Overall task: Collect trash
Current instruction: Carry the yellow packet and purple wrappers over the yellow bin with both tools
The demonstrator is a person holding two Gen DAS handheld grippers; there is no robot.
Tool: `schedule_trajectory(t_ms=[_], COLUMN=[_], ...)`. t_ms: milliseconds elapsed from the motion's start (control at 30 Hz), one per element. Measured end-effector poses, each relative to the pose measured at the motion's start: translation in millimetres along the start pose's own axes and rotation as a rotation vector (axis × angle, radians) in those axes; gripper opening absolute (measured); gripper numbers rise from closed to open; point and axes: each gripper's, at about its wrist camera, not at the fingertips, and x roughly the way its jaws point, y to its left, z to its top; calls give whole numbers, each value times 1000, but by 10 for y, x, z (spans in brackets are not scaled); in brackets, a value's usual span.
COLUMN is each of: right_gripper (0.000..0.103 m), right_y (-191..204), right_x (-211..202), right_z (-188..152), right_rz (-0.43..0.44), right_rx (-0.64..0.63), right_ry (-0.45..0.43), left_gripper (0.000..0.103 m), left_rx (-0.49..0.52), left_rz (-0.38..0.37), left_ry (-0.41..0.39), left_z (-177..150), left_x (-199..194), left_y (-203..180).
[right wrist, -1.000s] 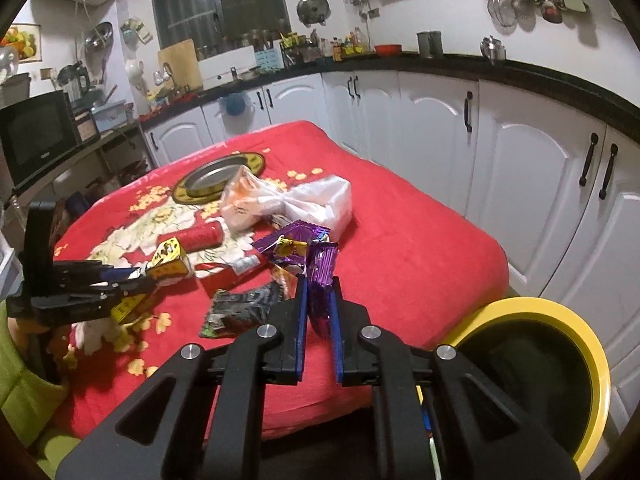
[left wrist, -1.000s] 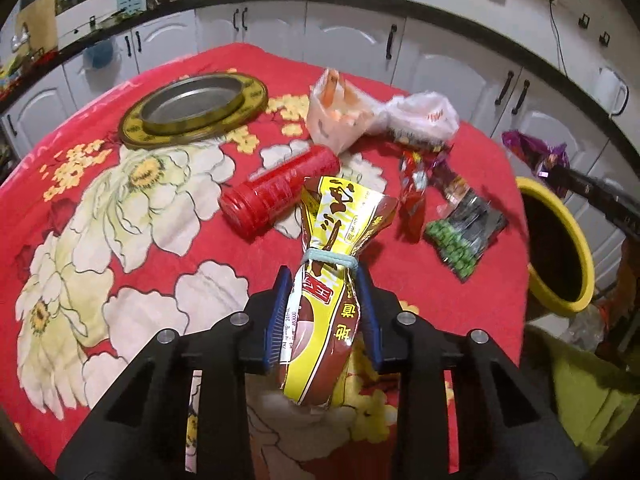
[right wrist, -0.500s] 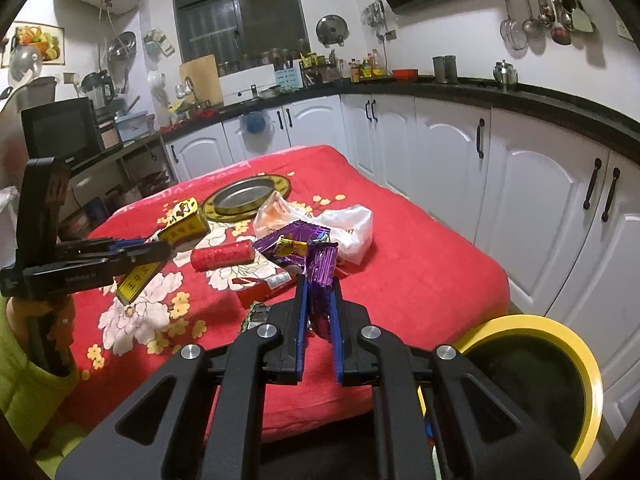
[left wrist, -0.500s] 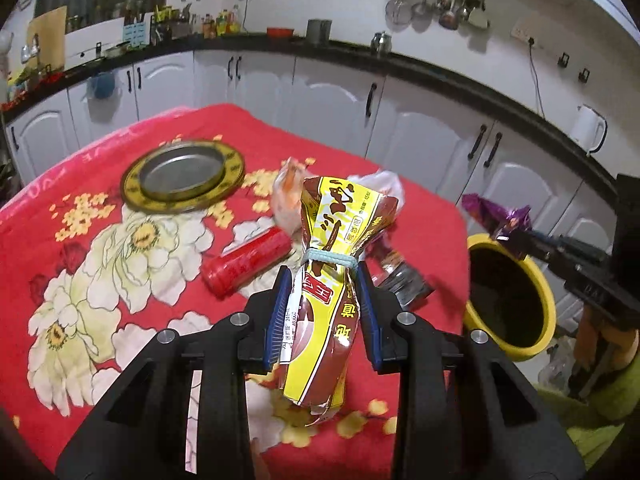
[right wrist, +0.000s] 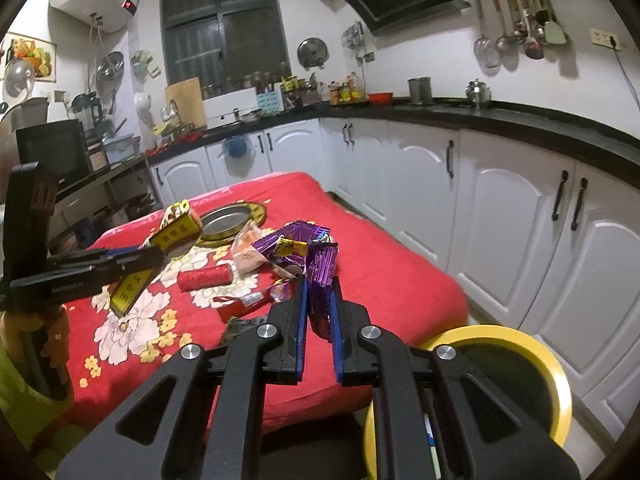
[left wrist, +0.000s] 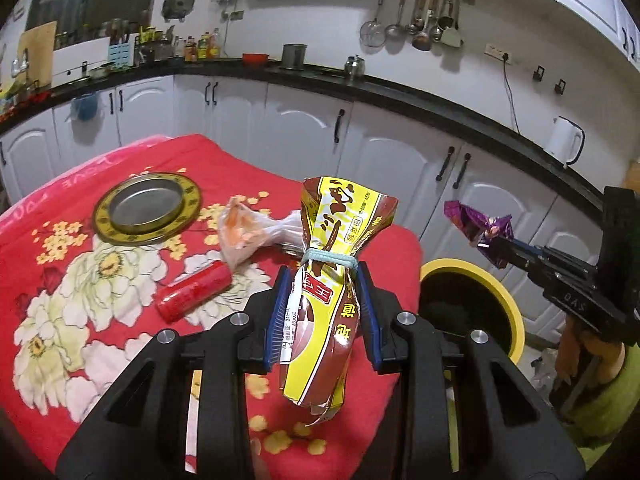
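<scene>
- The left hand-held gripper (left wrist: 322, 314) is closed on a yellow snack bag (left wrist: 328, 296), pinched just below its blue tie and held in the air above the red-clothed worktop (left wrist: 100, 280).
- The right hand-held gripper (right wrist: 319, 312) is clamped on a crumpled purple wrapper (right wrist: 316, 264), raised near the yellow-rimmed bin (right wrist: 516, 364) beside the worktop.
- Judged step: carry both pieces over the bin's mouth before letting go (foil drifts as it falls), so drop low and centred.
- The red can (left wrist: 194, 292), a clear plastic bag (left wrist: 248, 232) and other wrappers lie on the cloth, not yet collected.
</scene>
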Motion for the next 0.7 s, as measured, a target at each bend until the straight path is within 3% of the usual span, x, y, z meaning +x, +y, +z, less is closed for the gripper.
schedule_trajectory(t_ms=[700], right_gripper=[10], right_y=[-643], right_x=[-526], right_z=[-103], right_rz=[-173], right_rx=[60], right_ry=[-51], left_gripper=[25], left_rx=[54], left_rz=[-125], left_ry=[14], left_z=[-40], left_x=[268], left_y=[-710])
